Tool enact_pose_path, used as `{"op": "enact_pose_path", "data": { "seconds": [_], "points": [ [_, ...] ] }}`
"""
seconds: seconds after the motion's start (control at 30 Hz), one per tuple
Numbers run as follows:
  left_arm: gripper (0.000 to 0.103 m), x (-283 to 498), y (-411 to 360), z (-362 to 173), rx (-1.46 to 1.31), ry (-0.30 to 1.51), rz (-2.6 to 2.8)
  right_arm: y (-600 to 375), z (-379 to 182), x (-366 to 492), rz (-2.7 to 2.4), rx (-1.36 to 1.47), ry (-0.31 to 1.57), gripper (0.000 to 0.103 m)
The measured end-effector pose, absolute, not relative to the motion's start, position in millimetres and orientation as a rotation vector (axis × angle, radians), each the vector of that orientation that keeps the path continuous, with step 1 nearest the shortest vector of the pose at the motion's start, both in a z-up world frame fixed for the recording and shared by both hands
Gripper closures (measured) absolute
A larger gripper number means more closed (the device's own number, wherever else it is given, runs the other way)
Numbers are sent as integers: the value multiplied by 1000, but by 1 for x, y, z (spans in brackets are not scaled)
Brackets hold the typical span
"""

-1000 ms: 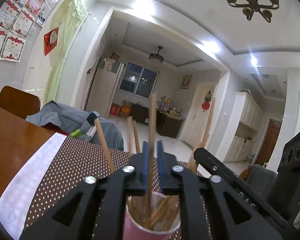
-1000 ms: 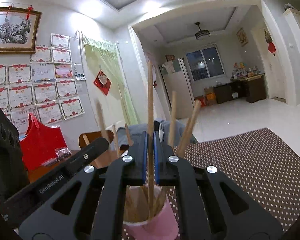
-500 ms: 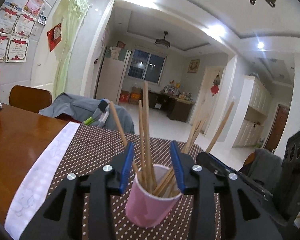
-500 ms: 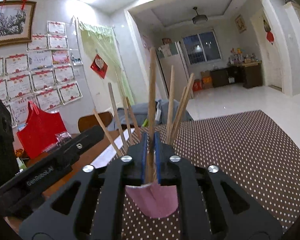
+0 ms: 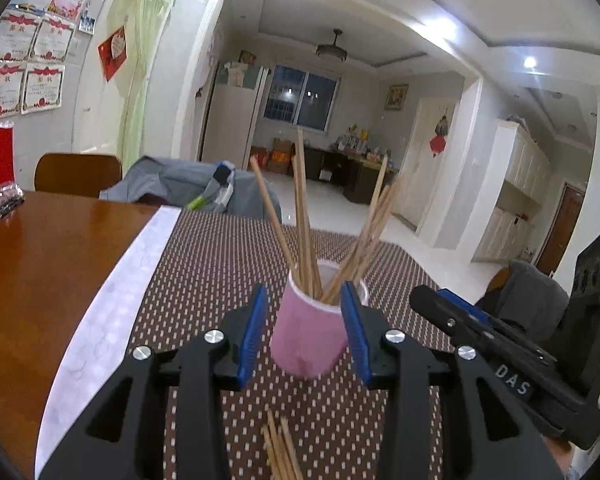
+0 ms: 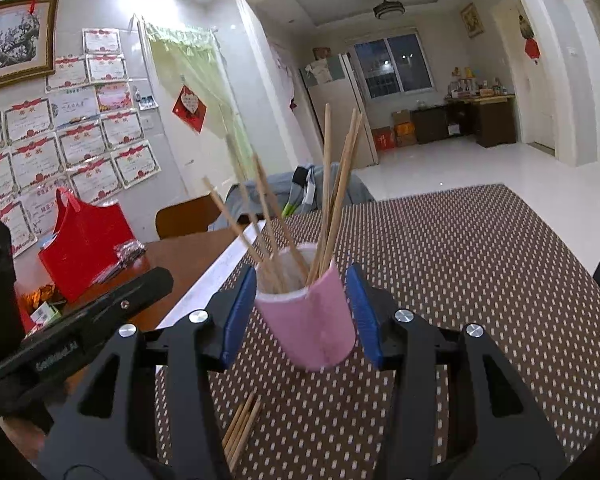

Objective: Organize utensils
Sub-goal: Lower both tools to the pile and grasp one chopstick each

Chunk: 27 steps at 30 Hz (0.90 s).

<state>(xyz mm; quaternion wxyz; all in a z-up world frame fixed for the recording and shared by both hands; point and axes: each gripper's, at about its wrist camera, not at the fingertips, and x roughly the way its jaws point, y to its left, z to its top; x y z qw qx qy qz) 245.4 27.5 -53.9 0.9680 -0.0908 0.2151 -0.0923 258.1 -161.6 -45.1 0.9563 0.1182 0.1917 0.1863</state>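
Hand-held grippers, left (image 5: 305,330) and right (image 6: 302,314) — both empty (right's jaws opening) — leave your loose chopsticks (image 5: 278,450) lying lengthwise beneath, nearer than the pink cup (image 5: 310,332).

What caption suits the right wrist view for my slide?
Right hand-held gripper opening, pink cup of chopsticks between its pads.

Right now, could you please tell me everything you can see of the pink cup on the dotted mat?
The pink cup looks like a paper cup with a white rim and pale inside. It stands on the brown dotted mat, slightly tilted in the fisheye views. Thin wooden sticks fan out of its mouth, leaning on the rim. Nothing else touches it.
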Motion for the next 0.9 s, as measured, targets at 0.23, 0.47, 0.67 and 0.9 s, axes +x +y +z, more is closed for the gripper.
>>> {"op": "enact_pose_path", "data": {
  "seconds": [0.23,0.47,0.67,0.9],
  "points": [
    [65,222,27,-75,-139,594,-203,-157,-64,230,386,210,509,55],
    [65,208,30,-117,-90,808,-176,-150,-94,211,401,185,647,52],
    [65,198,28,-151,-37,921,-168,-137,-110,200,424,151,715,52],
    [65,191,21,-163,36,946,-141,-133,-120,191,427,154,739,51]
  ]
}}
